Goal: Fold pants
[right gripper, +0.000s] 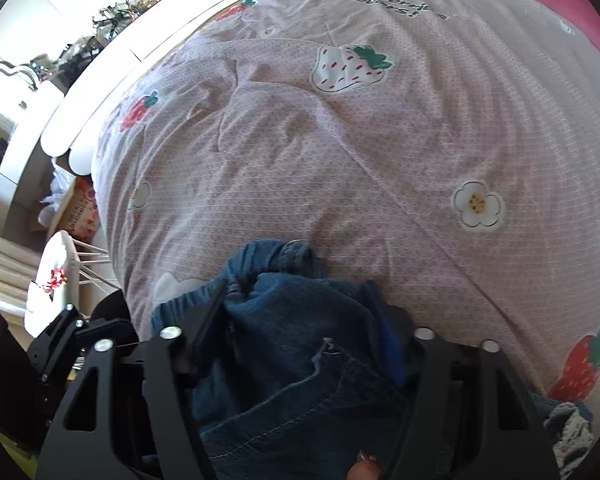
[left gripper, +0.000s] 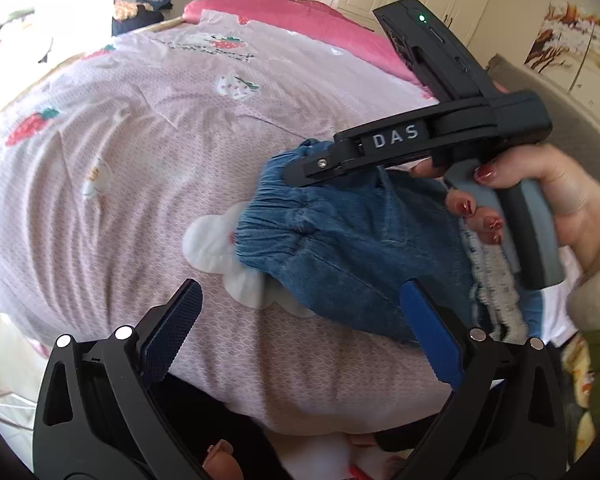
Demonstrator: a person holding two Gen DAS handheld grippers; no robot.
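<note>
I had the right gripper (right gripper: pixel 300 344) clamped on the denim pants (left gripper: pixel 352 248), bunched and already partly folded on the strawberry-print bedspread (left gripper: pixel 120 184), left gripper (left gripper: pixel 300 328) open, empty; flattening was left.

Denim pants (left gripper: pixel 352 240) on pink-quilted bed (left gripper: pixel 100 200)

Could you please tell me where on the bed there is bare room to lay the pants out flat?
The pink quilt lies bare from the denim pants toward the pink pillow and the left edge. It is crowded at the pants, where the right gripper and left gripper meet.
</note>
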